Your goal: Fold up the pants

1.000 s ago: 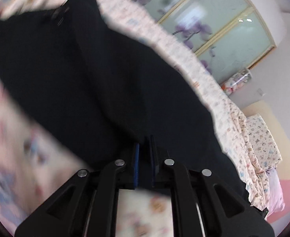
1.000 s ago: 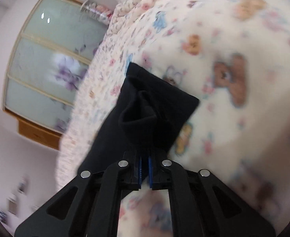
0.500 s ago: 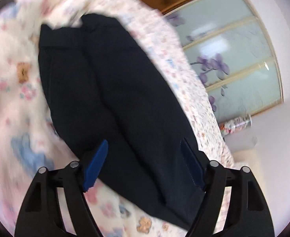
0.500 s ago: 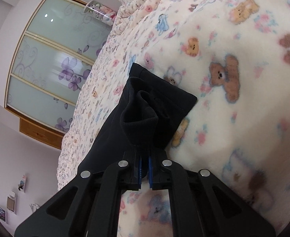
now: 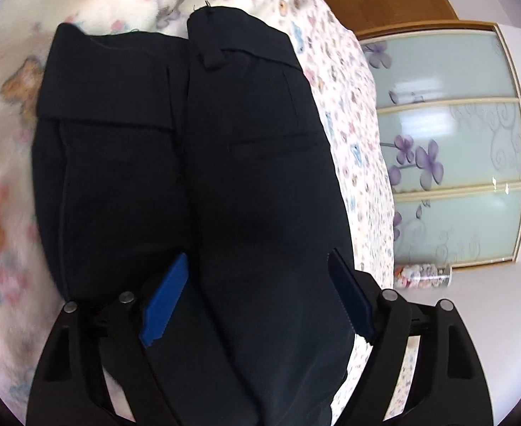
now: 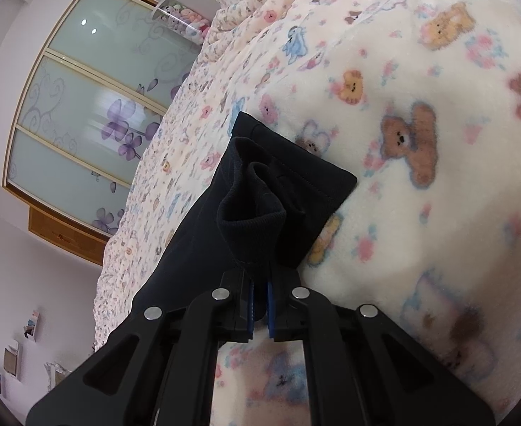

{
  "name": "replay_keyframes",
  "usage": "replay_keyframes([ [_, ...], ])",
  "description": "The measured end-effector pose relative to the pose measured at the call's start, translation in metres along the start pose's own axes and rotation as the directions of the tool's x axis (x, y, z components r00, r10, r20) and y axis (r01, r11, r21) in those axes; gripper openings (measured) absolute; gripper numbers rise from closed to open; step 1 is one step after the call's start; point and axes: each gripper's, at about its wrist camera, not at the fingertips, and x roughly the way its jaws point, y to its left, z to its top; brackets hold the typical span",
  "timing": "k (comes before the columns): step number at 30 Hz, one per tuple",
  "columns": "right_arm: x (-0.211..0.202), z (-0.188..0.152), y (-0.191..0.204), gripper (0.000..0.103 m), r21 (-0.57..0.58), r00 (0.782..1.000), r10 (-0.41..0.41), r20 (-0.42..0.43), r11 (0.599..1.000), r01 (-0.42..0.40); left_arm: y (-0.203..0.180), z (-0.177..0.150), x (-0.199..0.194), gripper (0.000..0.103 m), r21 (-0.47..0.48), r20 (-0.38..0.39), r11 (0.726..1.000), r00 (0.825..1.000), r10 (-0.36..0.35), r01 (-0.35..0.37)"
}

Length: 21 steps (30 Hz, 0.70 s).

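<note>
Up close in the left wrist view, the left tool (image 5: 257,301) stands wide open, its two blue pads spread apart with nothing pinched between them, hovering just over the black pants (image 5: 203,177). The pants lie on the bed's fleece blanket (image 5: 8,149), printed with bears and flowers, with the waistband toward the top of the frame and the two halves lying side by side along a central seam. A pocket slit shows on the right half. Beyond the bed's edge stands a wardrobe (image 5: 452,149) with frosted doors bearing purple flowers. Over in the right wrist view, the right tool (image 6: 259,310) is closed tight on a bunched cuff end of the pants (image 6: 257,209), the dark ribbed fabric rising from between the blue pads. The rest of the leg trails away to the left across the blanket (image 6: 420,230), and the wardrobe (image 6: 93,106) appears at upper left
</note>
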Motion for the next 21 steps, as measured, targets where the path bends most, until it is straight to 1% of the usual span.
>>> replay_keyframes([
  [1,0.0,0.0,0.0,0.006,-0.002,1.0,-0.002,0.0,1.0,0.002,-0.002,0.002,0.002,0.076,0.001,0.004,1.0,1.0,-0.007,0.007],
  [2,0.001,0.0,0.001,0.006,-0.004,1.0,-0.004,0.0,1.0,0.004,-0.005,0.004,0.003,0.069,0.006,0.01,1.0,1.0,-0.015,0.015],
  [3,0.0,0.0,0.001,0.006,-0.008,1.0,-0.006,0.001,1.0,0.006,-0.007,0.005,0.005,0.053,0.013,0.009,1.0,1.0,-0.016,0.016],
  [4,0.0,-0.001,0.002,0.006,-0.014,1.0,-0.008,0.001,1.0,0.008,-0.007,-0.001,0.005,0.029,0.016,0.006,1.0,1.0,-0.014,0.014],
  [5,0.0,-0.001,0.004,0.006,-0.024,1.0,-0.008,0.0,1.0,0.008,-0.007,-0.003,0.004,0.015,0.024,0.01,1.0,1.0,-0.019,0.018],
  [6,0.0,-0.001,0.006,0.006,-0.039,1.0,-0.008,0.002,0.999,0.008,-0.008,-0.001,0.001,0.008,0.041,0.015,0.999,0.999,-0.031,0.03],
  [7,-0.001,-0.001,0.009,0.006,-0.049,1.0,-0.004,0.007,0.999,0.005,-0.01,-0.001,-0.002,0.006,0.067,0.024,0.997,0.999,-0.039,0.038],
  [9,-0.011,0.002,0.022,0.005,-0.083,0.999,0.034,0.04,0.996,-0.03,-0.023,-0.007,-0.012,0.005,0.142,0.056,0.989,0.997,-0.046,0.037],
  [10,-0.015,0.004,0.03,0.005,-0.108,0.997,0.044,0.056,0.993,-0.038,-0.026,-0.007,-0.016,0.005,0.16,0.061,0.986,0.997,-0.048,0.038],
  [12,-0.018,0.012,0.058,0.005,-0.189,0.995,0.056,0.078,0.981,-0.041,-0.04,-0.007,-0.02,0.005,0.184,0.059,0.982,0.997,-0.045,0.033],
  [13,-0.012,0.02,0.076,0.005,-0.228,0.997,0.038,0.07,0.973,-0.021,-0.046,-0.006,-0.022,0.005,0.192,0.061,0.981,0.997,-0.037,0.025],
  [14,-0.004,0.027,0.087,0.005,-0.238,0.998,0.029,0.057,0.971,-0.015,-0.052,-0.004,-0.024,0.005,0.201,0.065,0.979,0.997,-0.03,0.017],
  [15,0.004,0.037,0.101,0.005,-0.239,0.999,0.037,0.037,0.971,-0.027,-0.066,-0.004,-0.025,0.004,0.221,0.072,0.975,0.997,-0.02,0.003],
  [16,0.011,0.051,0.119,0.005,-0.239,0.997,0.069,0.022,0.969,-0.062,-0.079,-0.005,-0.027,0.004,0.236,0.081,0.972,0.996,-0.025,0.005],
  [17,0.007,0.06,0.133,0.005,-0.247,0.994,0.106,0.037,0.964,-0.094,-0.09,-0.006,-0.033,0.004,0.254,0.095,0.967,0.994,-0.046,0.02],
  [18,-0.001,0.067,0.144,0.005,-0.257,0.985,0.158,0.068,0.957,-0.136,-0.103,-0.008,-0.043,0.004,0.283,0.111,0.958,0.99,-0.086,0.052],
  [19,-0.018,0.074,0.156,0.005,-0.276,0.963,0.247,0.112,0.938,-0.208,-0.113,-0.01,-0.053,0.004,0.314,0.124,0.946,0.984,-0.127,0.083],
  [20,-0.028,0.074,0.16,0.005,-0.29,0.95,0.278,0.14,0.929,-0.229,-0.116,-0.011,-0.066,0.004,0.348,0.136,0.932,0.978,-0.161,0.105],
  [21,-0.037,0.073,0.159,0.005,-0.3,0.944,0.282,0.169,0.927,-0.224,-0.11,-0.017,-0.082,0.004,0.386,0.152,0.916,0.972,-0.176,0.105],
])
